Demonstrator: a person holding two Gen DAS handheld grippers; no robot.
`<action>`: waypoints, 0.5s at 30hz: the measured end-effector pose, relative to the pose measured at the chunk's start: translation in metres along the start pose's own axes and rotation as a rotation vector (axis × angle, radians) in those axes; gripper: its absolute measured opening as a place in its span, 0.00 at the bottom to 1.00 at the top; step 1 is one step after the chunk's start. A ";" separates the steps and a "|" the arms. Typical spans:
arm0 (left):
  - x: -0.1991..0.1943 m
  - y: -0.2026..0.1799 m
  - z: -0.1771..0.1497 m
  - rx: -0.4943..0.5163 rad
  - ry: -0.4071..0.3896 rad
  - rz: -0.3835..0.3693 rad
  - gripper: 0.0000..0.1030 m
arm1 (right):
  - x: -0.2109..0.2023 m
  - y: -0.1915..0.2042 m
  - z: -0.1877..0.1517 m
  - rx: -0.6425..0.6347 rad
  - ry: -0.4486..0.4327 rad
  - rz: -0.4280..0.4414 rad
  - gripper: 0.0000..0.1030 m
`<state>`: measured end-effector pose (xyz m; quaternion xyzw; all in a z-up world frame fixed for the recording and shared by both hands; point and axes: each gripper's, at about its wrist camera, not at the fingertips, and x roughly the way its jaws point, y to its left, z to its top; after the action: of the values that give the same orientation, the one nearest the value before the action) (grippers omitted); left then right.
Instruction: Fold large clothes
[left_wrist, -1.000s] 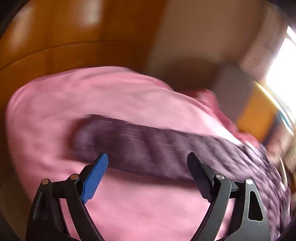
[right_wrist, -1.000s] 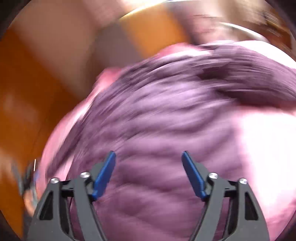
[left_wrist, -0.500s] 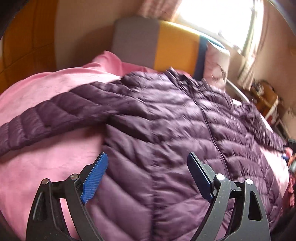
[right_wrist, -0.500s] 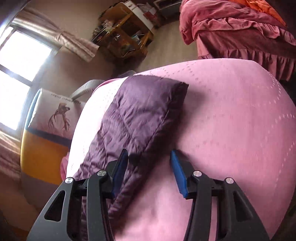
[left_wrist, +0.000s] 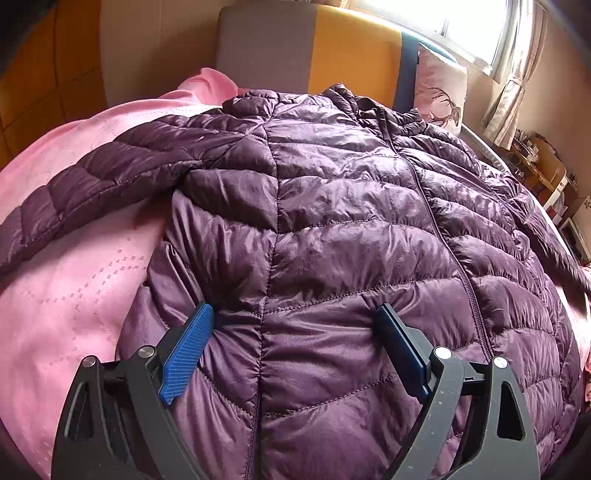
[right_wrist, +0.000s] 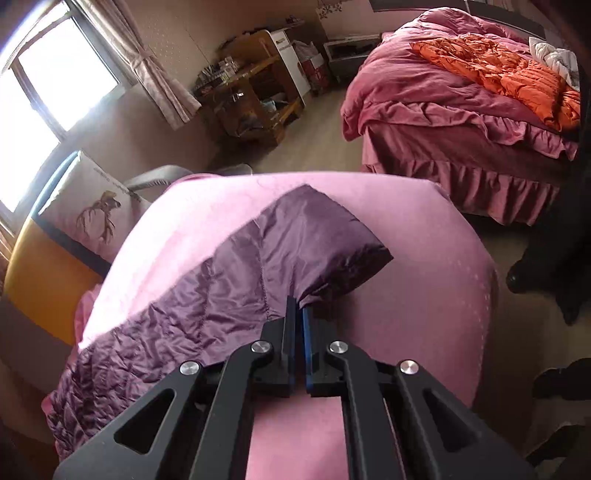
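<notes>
One purple quilted down jacket is laid front-up and zipped across the pink bedspread, its collar toward the grey-and-orange headboard and its hem nearest the left gripper. The jacket is judged light, soft and puffy, with a slick nylon shell that is likely to slide on itself and spring back from a crease; it is best taken at stitched edges such as cuff, hem or side seam, where the fill is thin. The left gripper's fingers are spread wide and pressed down on the lower front panel, either side of a vertical seam, with nothing pinched. The right gripper is pressed together on the cuff end of one sleeve, which lies stretched out over the bedspread away from the headboard. Counted: one jacket, two sleeves (the other lying out on the bedspread beside the body), two grippers, one deer-print pillow against the headboard.
</notes>
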<state>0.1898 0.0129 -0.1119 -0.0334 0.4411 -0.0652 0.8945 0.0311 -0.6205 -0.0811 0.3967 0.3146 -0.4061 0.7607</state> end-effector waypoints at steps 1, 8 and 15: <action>0.000 0.000 0.000 0.004 0.000 0.003 0.86 | -0.001 -0.002 -0.005 0.001 0.006 -0.007 0.11; -0.019 0.003 0.014 0.034 -0.015 -0.048 0.86 | -0.059 0.026 -0.034 -0.164 -0.133 -0.034 0.63; -0.032 0.010 0.043 0.061 -0.124 -0.036 0.86 | -0.054 0.207 -0.119 -0.654 0.065 0.423 0.61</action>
<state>0.2053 0.0278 -0.0618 -0.0182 0.3821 -0.0926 0.9193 0.1667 -0.4252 -0.0237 0.2019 0.3626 -0.1060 0.9036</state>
